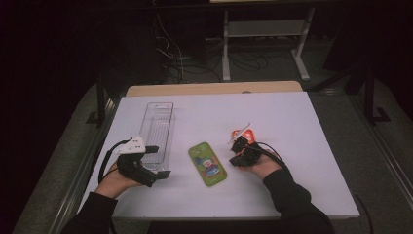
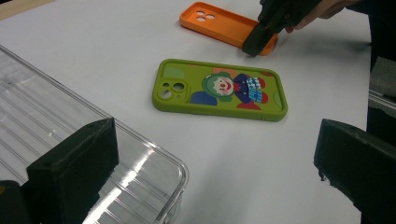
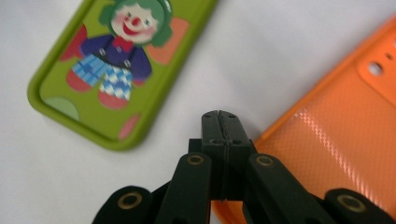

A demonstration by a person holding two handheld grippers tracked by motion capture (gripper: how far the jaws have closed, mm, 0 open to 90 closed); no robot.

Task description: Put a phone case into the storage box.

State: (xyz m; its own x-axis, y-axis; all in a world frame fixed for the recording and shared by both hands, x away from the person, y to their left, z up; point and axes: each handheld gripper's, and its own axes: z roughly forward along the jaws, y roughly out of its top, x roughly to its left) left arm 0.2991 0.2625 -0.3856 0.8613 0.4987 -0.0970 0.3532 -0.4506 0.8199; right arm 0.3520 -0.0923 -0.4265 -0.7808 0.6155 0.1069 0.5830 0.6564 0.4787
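Looking along my right tongs [image 3: 219,119], I saw them clenched empty at the orange case's [image 3: 336,135] edge; the left tongs [image 2: 210,163] gaped over the clear tray's [image 2: 154,172] corner, green case [image 2: 219,88] mid-worktop.

The right gripper [image 3: 223,122] rises from the bottom edge of the right gripper view, its two black jaws pressed flat together with no gap between them, and nothing between the tips. Brass-coloured pivots show on its linkage arms. The closed tips sit at the near corner of an orange phone case [image 3: 341,135], which lies to the right, its textured inner face up and its camera cut-outs toward the upper right. To the upper left, apart from the jaws, a green phone case [image 3: 119,70] printed with a clown lies flat on the white table [image 3: 261,56].
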